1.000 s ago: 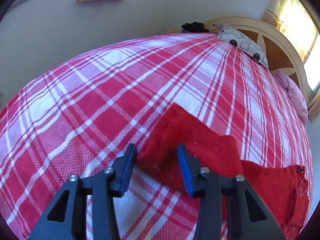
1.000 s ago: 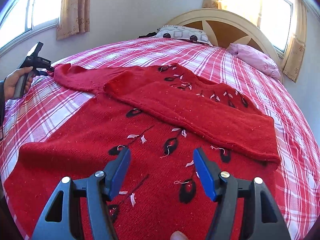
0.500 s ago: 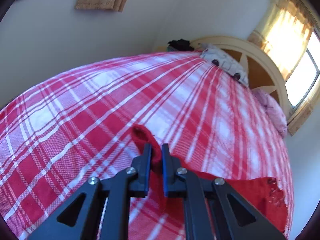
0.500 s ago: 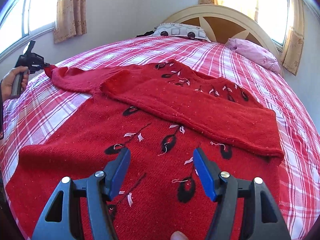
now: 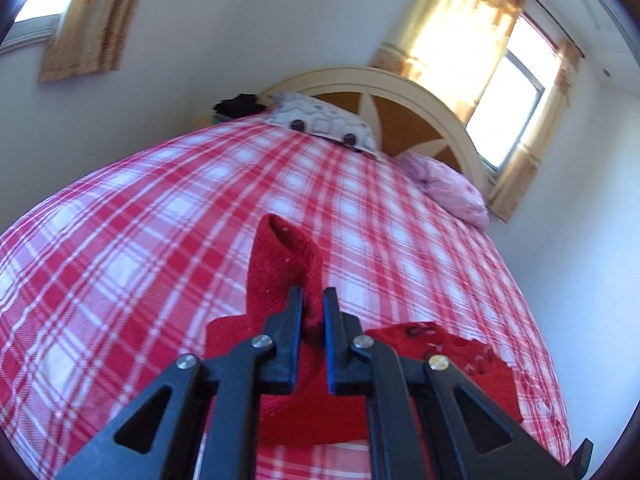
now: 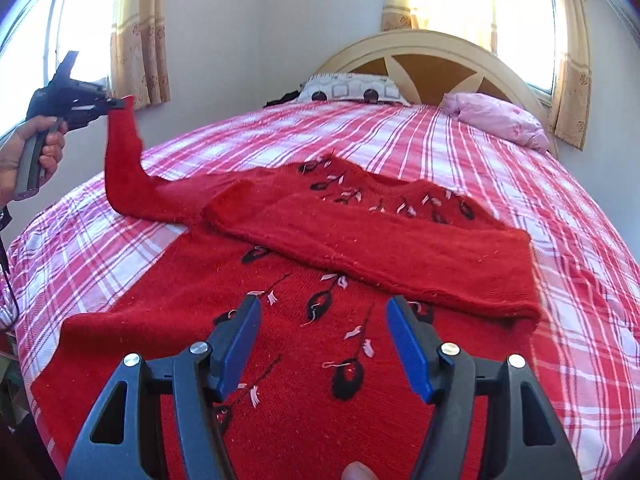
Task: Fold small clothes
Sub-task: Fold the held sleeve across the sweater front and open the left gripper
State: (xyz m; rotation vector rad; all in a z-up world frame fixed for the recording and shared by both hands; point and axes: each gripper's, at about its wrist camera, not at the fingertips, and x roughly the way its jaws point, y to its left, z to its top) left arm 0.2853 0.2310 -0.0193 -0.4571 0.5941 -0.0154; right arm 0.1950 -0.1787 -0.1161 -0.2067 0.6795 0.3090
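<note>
A red knitted sweater (image 6: 304, 360) with black and white embroidered flowers lies flat on the bed. Its right sleeve (image 6: 400, 256) is folded across the chest. My left gripper (image 5: 312, 308) is shut on the cuff of the left sleeve (image 5: 280, 264) and holds it lifted above the bed; in the right wrist view this gripper (image 6: 116, 102) is at the far left with the left sleeve (image 6: 124, 168) hanging from it. My right gripper (image 6: 322, 336) is open and empty, hovering over the sweater's lower body.
The bed has a red and white plaid sheet (image 6: 460, 148). A patterned pillow (image 6: 352, 88) and a pink bundle (image 6: 496, 118) lie by the cream headboard (image 6: 432, 46). Curtained windows are behind; the wall is on the left.
My left gripper closed on the sleeve cuff and raised it off the bed. The right gripper has stayed open over the sweater body.
</note>
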